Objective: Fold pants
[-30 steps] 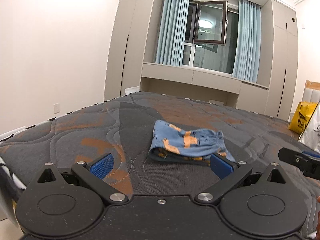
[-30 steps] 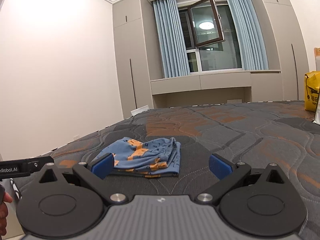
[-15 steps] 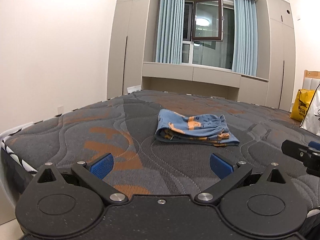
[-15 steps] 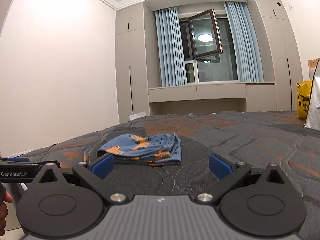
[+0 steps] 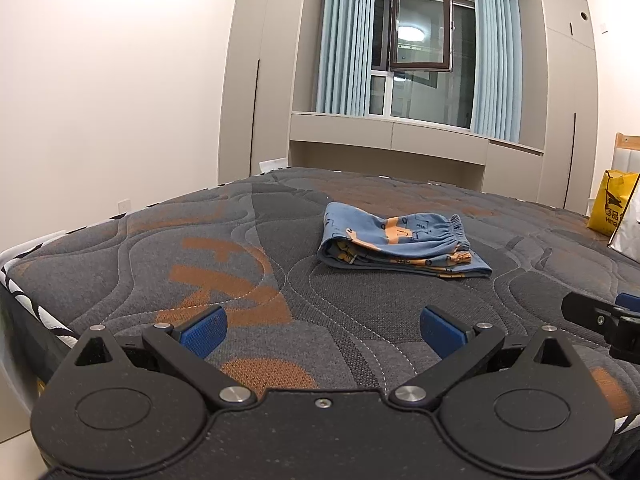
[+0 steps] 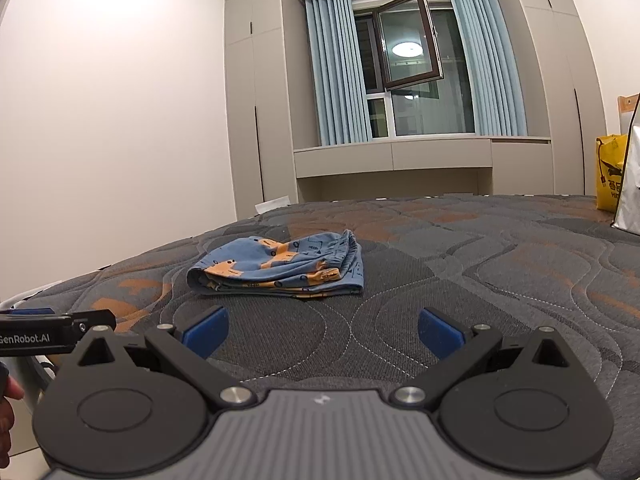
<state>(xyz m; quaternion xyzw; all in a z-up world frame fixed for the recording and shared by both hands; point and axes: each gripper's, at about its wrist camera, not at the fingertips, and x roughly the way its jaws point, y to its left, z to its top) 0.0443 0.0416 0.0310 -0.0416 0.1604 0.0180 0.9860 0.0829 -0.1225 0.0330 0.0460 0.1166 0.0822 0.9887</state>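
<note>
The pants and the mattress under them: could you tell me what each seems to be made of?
Pants: soft, matte knit, probably cotton; it folds limply and gathers at the elastic waistband. Mattress: quilted woven fabric, matte, with stitched wavy seams; likely padded beneath, though that is hidden.

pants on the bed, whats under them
The folded pants lie straight on the quilted mattress; its grey and orange cover shows all round them. Whatever lies directly beneath the folded layers is hidden.
</note>
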